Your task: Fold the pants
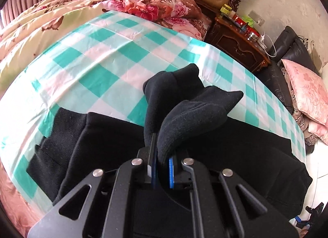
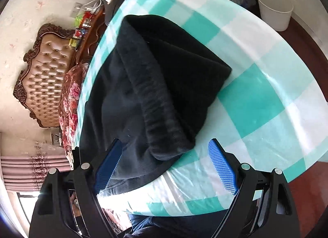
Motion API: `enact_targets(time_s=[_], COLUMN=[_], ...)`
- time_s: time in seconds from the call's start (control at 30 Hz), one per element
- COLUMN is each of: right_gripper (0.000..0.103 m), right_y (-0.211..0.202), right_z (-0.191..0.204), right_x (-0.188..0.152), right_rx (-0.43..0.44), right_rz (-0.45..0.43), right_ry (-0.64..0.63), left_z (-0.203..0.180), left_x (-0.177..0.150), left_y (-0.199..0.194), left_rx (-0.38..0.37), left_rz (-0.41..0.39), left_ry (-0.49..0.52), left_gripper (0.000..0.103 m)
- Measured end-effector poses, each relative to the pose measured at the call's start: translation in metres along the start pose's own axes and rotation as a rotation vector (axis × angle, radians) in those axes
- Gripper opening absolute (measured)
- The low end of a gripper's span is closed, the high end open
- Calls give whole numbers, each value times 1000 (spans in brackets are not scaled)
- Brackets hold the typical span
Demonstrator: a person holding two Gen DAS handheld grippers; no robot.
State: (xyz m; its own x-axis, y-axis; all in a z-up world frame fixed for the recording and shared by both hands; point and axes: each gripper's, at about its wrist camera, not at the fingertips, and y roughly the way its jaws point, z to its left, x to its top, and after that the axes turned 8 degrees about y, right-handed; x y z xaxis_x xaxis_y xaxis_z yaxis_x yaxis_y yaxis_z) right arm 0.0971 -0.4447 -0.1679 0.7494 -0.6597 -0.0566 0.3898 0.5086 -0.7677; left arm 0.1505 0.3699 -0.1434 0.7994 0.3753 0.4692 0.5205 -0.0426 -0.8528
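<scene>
The checked sheet (image 1: 98, 57) gives me a flat folding surface, with the black pants (image 1: 235, 156) along its near edge. My left gripper (image 1: 161, 168) pinches a bunched fold to carry it over; my right gripper (image 2: 166, 168) waits, jaws wide, straddling the waistband corner.

No text, label or number can be read anywhere.

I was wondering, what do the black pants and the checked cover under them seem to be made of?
The black pants look like thick fleece or brushed knit: matte, fuzzy nap, ribbed waistband; the bunch in the left claw holds soft, rounded folds. The checked cover looks like thin plastic sheeting or glossy coated cloth: it shines, shows sharp crinkles and looks slightly see-through at the edge.
</scene>
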Motion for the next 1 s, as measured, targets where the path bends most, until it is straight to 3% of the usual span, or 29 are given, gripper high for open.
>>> enact_targets(time_s=[0.3,0.37,0.43,0.5,0.53,0.57,0.63,0.7,0.73,0.8,0.9,1.0], right_gripper=[84,85,98,96,58,9,11,53,98,97,79,77], right_y=[8,2,-4,-9,-10,-8,-6,-7,-8,-14,-10,-3], right_z=[24,25,23,24,26,25,24,29,32,37,32,19], right_x=[-10,-13,-15,-16,-19,-19,-21,-28,-30,-36,-28,-19], right_rx=[-55,-75,-71,-144,-196,-248,-305,-346,-324,-307,-278,-219], right_rz=[-40,-91,-160,-215,-247,-246,-274,-321,-332,-358,-285,-211], right_ry=[-95,-113,-112,-157,-182,-198,-219,-273,-292,-324,-259,-165], left_z=[2,3,2,2,2,2,1,1,1,1,1,2], left_x=[-1,-1,-1,0,0,0,-1,-1,-1,0,-1,0], left_y=[0,-1,-1,1,1,1,1,1,1,1,2,3], left_rx=[-8,-9,-6,-4,-4,-4,-6,-4,-2,-2,-3,-5], left_rz=[-9,-11,-12,-12,-13,-14,-15,-15,-13,-11,-12,-12], left_ry=[-3,-2,2,6,6,8,8,10,11,11,12,11], left_gripper=[8,8,8,8,8,8,8,8,9,9,9,9])
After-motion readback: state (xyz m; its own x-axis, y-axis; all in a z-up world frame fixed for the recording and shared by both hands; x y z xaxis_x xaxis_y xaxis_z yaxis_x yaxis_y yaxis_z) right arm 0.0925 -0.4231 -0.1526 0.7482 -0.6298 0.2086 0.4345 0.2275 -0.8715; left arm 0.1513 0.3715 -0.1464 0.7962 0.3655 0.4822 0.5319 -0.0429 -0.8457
